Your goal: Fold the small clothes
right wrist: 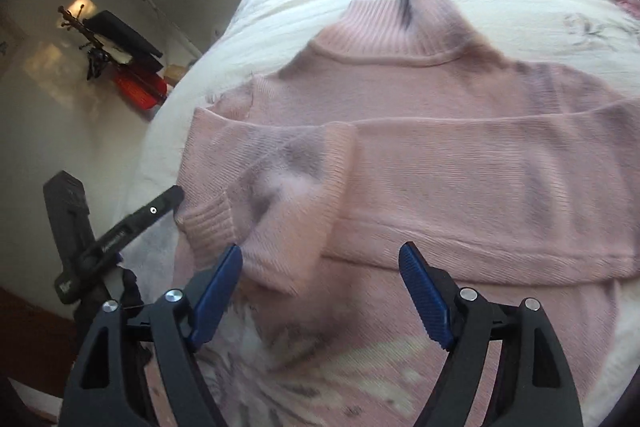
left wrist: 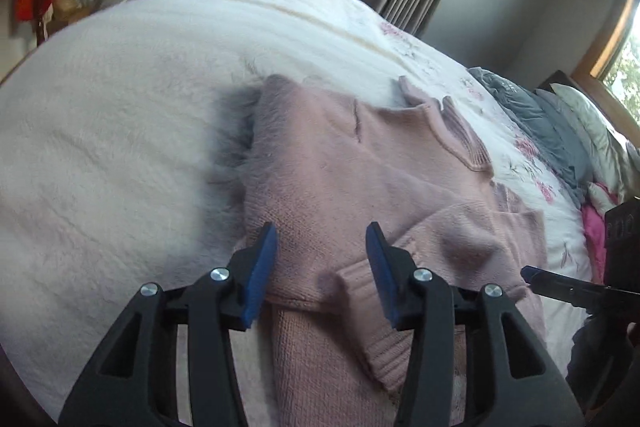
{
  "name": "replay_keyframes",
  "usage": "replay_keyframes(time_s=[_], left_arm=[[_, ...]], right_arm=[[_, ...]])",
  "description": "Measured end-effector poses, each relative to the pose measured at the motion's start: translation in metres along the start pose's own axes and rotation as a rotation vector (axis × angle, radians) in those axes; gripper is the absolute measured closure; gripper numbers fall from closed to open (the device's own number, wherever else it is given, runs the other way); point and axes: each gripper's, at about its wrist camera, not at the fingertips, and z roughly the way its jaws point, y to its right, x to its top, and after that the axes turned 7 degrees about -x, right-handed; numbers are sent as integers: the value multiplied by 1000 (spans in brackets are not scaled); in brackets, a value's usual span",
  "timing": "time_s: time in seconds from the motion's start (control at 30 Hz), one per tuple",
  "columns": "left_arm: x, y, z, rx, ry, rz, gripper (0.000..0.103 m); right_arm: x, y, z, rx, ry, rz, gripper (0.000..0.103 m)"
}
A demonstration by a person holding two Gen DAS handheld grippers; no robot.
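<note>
pink knit sweater (right wrist: 460, 163), sleeves folded across, on bed (left wrist: 100, 147)

Each tool is a black plastic frame with triangular cut-outs and silver round screws; the left tool (left wrist: 322, 239) and right tool (right wrist: 322, 259) carry ribbed blue finger pads (right wrist: 426, 301)

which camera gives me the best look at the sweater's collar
The right wrist view. There the pink sweater's ribbed collar faces the camera, showing its full width and the seam where it joins the body. In the left wrist view the collar sits at the garment's far edge, seen side-on and bunched up.
</note>
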Motion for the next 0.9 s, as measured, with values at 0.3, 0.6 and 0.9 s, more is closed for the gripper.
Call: replay_keyframes(time_s=[0.3, 0.6, 0.9], left_arm=[[-4, -9, 0, -29, -1, -4, 57], [-6, 17, -14, -42, 52, 43, 55], [-15, 9, 12, -16, -18, 25, 55]], right_arm=[[9, -14, 30, 56, -41, -40, 83], [16, 18, -17, 32, 74, -5, 88], [4, 25, 6, -188, 20, -100, 65]])
